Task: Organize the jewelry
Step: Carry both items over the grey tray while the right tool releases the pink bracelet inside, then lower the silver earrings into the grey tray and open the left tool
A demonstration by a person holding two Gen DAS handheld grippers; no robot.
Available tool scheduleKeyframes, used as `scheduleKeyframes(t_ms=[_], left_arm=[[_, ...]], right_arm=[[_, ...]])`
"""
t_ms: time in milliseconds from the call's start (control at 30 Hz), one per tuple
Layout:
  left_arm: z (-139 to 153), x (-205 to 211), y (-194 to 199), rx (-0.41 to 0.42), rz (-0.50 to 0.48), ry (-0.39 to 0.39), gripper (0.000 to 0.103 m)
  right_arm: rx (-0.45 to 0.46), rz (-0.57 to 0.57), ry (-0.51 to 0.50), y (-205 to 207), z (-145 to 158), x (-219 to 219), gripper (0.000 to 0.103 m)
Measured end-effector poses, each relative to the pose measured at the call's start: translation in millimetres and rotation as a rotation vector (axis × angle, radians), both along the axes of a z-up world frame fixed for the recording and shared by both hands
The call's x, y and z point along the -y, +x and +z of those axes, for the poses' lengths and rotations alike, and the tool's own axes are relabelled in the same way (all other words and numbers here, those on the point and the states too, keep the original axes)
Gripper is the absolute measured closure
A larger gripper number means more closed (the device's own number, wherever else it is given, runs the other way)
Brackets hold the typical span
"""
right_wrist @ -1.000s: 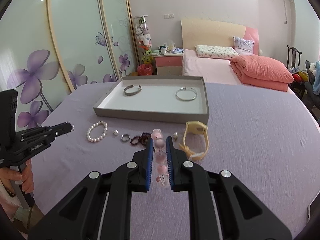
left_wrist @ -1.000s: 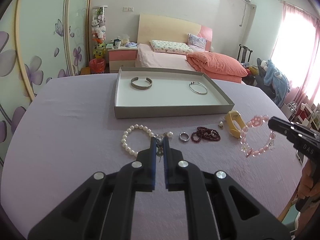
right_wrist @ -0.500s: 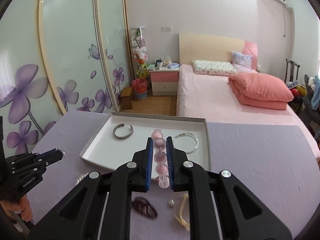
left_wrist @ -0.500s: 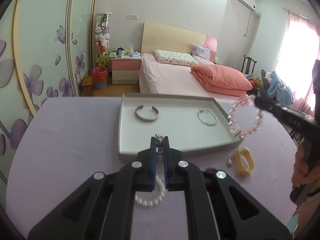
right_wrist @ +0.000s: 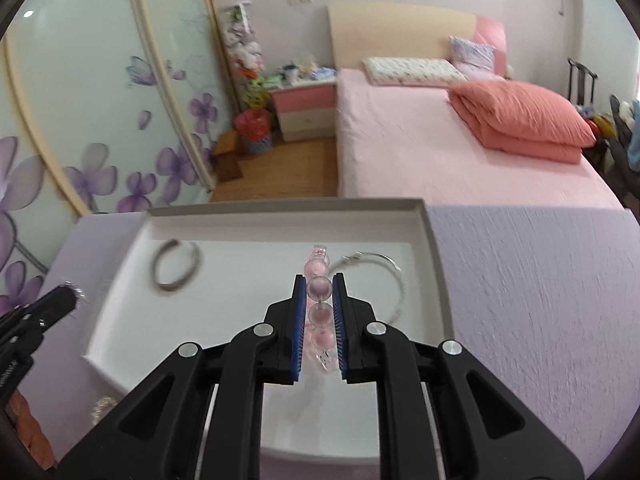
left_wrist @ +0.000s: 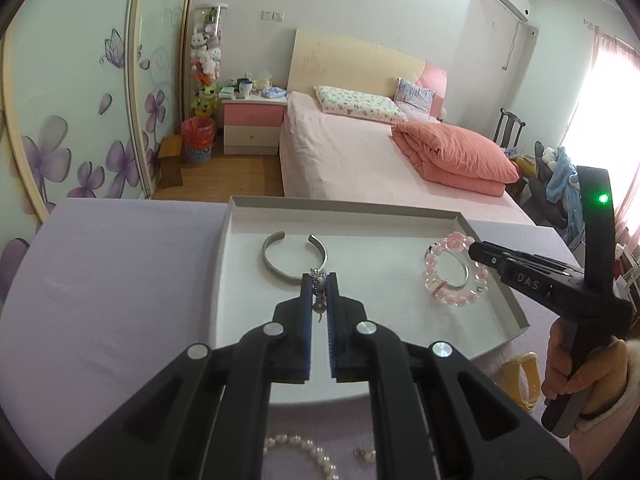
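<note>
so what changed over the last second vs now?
Both grippers carried their pieces from over the purple cloth to over the tray. The right gripper now hangs the pink bead bracelet above the thin bangle; the left gripper brings its small silver piece above the cuff bangle. Nothing released. Cuff, bangle, and pearl bracelet stayed put.

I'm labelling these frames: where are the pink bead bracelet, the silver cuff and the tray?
pink bead bracelet (left_wrist: 456, 298): left wrist view, beads at its lower arc.
silver cuff (left_wrist: 276, 268): left wrist view, left side of the band.
tray (right_wrist: 434, 240): right wrist view, its right wall.
</note>
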State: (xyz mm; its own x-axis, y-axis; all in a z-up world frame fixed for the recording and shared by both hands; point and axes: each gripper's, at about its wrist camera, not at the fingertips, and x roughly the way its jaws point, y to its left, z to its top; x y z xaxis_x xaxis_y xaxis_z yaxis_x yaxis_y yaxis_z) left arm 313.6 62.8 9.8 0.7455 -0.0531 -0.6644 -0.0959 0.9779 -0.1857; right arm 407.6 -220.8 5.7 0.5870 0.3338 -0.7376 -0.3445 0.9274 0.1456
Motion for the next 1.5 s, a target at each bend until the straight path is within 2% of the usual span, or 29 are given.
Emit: scheduleKeyframes(t_ms=[267, 333, 367, 400, 800, 1400, 1500], left_arm=[[-10.6, -1.6, 15.0, -0.014, -0.004, -0.008, 0.096], [-10.4, -0.5, 13.4, -0.013, -0.006, -0.008, 0.096], [-9.7, -0.4, 14.1, -0.013, -0.007, -0.007, 0.096], [-9.6, 0.2, 14.6, -0.013, -0.009, -0.008, 0.096], [-22.4, 3.3, 29.1, -0.038, -0.007, -0.005, 0.096], [-34.8, 2.5, 42.7, -0.075, 0.014, -0.006, 0.095], [-33.6, -0.7, 41.6, -0.072, 0.025, -0.02, 0.084]], right_arm=[[0.007, -0.011, -0.014, -0.3, -3.9, 5.8, 0.087], [0.009, -0.008, -0.008, -0.1, -2.7, 6.7, 0.072], [0.019, -0.006, -0.001, -3.6, -1.1, 8.4, 0.056], [0.028, -0.002, 0.0, -5.5, -0.3, 9.0, 0.053], [0.06, 0.036, 0.015, -23.8, 5.0, 16.9, 0.053], [0.061, 0.039, 0.021, -28.1, 2.5, 21.6, 0.052], [0.064, 0.04, 0.022, -29.5, 3.2, 23.1, 0.052]])
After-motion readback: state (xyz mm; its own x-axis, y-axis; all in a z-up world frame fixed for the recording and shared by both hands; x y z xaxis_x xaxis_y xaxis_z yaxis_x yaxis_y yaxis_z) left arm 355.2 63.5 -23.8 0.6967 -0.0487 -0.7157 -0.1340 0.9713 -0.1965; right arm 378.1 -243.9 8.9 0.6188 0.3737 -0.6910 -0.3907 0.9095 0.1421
